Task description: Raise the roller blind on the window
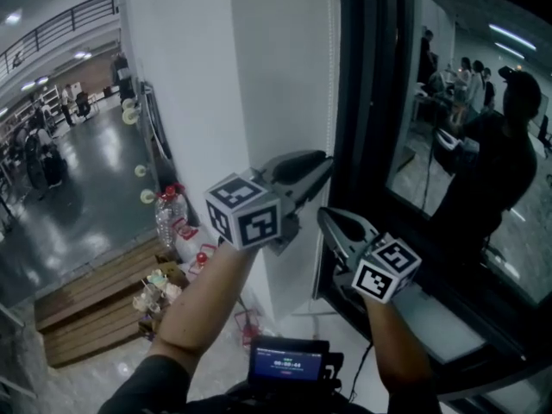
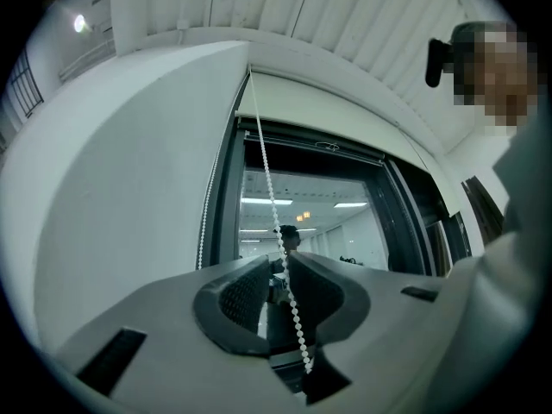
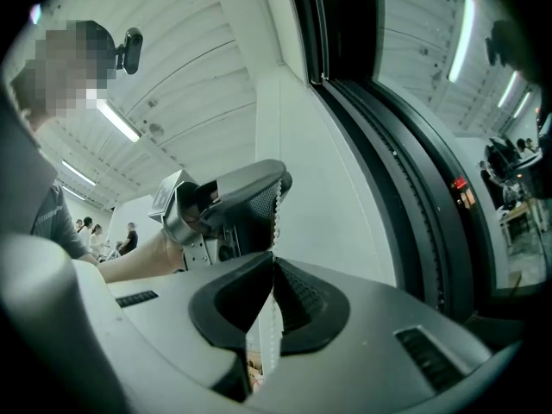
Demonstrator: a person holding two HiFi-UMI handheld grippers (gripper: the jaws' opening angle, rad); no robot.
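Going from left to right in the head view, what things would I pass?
First the wooden platform → plastic bottles → left gripper → black window frame → person's reflection in the glass.

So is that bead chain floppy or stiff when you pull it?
Probably floppy: the bead chain is thin, just small beads strung together. Pulled tight it likely goes straight, as it looks above the left gripper. Probably light, and the bumps should resist slipping in the right gripper.
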